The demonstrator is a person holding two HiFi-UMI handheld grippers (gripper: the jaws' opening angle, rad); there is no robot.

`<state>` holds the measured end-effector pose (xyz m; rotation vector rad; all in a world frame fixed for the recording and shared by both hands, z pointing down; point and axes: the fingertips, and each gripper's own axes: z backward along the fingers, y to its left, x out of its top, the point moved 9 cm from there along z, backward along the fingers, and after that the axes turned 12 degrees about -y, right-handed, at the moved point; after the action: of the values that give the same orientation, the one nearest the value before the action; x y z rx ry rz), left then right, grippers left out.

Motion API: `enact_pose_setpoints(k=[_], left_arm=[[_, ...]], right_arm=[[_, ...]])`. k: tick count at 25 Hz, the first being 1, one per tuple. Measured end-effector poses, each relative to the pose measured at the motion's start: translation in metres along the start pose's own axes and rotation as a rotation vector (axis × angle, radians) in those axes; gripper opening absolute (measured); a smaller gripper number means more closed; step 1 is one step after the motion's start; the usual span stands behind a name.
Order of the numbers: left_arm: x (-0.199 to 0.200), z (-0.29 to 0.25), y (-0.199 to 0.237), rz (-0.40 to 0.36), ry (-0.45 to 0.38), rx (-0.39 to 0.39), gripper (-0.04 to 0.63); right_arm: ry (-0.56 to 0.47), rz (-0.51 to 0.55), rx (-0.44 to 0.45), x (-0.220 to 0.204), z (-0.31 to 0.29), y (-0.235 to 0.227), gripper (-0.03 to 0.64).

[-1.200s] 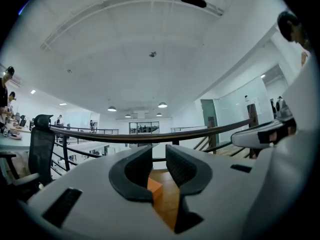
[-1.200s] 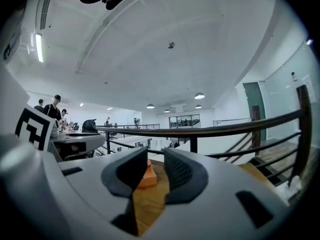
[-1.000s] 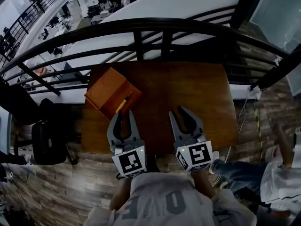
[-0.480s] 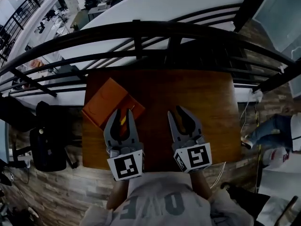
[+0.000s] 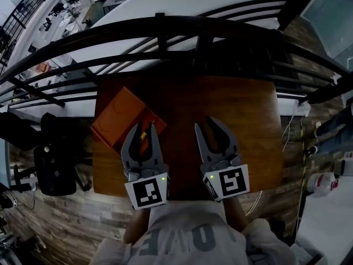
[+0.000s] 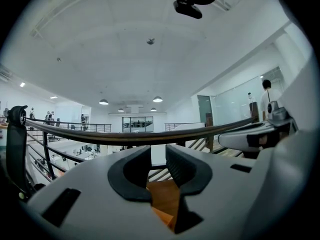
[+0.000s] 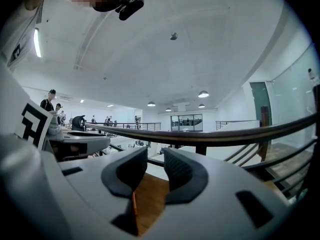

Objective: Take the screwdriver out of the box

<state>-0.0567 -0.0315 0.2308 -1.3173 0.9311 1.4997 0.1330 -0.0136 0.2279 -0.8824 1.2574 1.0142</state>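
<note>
One shirt (image 5: 193, 233): grey with pale lettering, worn by the person carrying the rig; nearest item at the bottom of the head view.
marker cubes (image 5: 146, 191): two, one at the back of each tool, white faces with black squares, just beyond the shirt.
left gripper (image 5: 144, 127): level and pointing away toward the railing. I read its jaws as drawn together to a narrow slot, with nothing between the pads. Its fingers reach over the near corner of the box.
right gripper (image 5: 212, 123): level, parallel to the left one and a little apart from it. I see its jaws closed to the same narrow slot, empty, over bare wood.
screwdriver (image 5: 143, 133): yellow handle, lying inside the box. In the head view I see it through the loop of the left tool's fingers; no pad presses on it.
box (image 5: 116, 115): orange, open, set askew at the left side of the table, lid part toward the far left corner.
table (image 5: 242, 120): dark brown wood, rectangular; its right half is under the right tool and beyond.
chair (image 5: 52, 164): black, on the plank floor just left of the table.
railing (image 5: 182, 29): black bars with a curved top rail, directly behind the far edge of the table.
office hall (image 5: 33, 15): bright, with desks, well beyond the railing; I cannot make out detail there.
</note>
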Motion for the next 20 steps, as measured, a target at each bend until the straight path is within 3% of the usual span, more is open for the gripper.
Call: enact_pose_setpoints(k=[10, 20], left_arm=[[0.0, -0.004, 0.007, -0.047, 0.019, 0.001, 0.091], [-0.019, -0.013, 0.031, -0.043, 0.089, -0.076, 0.197]], right_arm=[[-0.029, 0.001, 0.08, 0.006, -0.017, 0.003, 0.097], [0.027, -0.02, 0.241, -0.016, -0.045, 0.02, 0.11]])
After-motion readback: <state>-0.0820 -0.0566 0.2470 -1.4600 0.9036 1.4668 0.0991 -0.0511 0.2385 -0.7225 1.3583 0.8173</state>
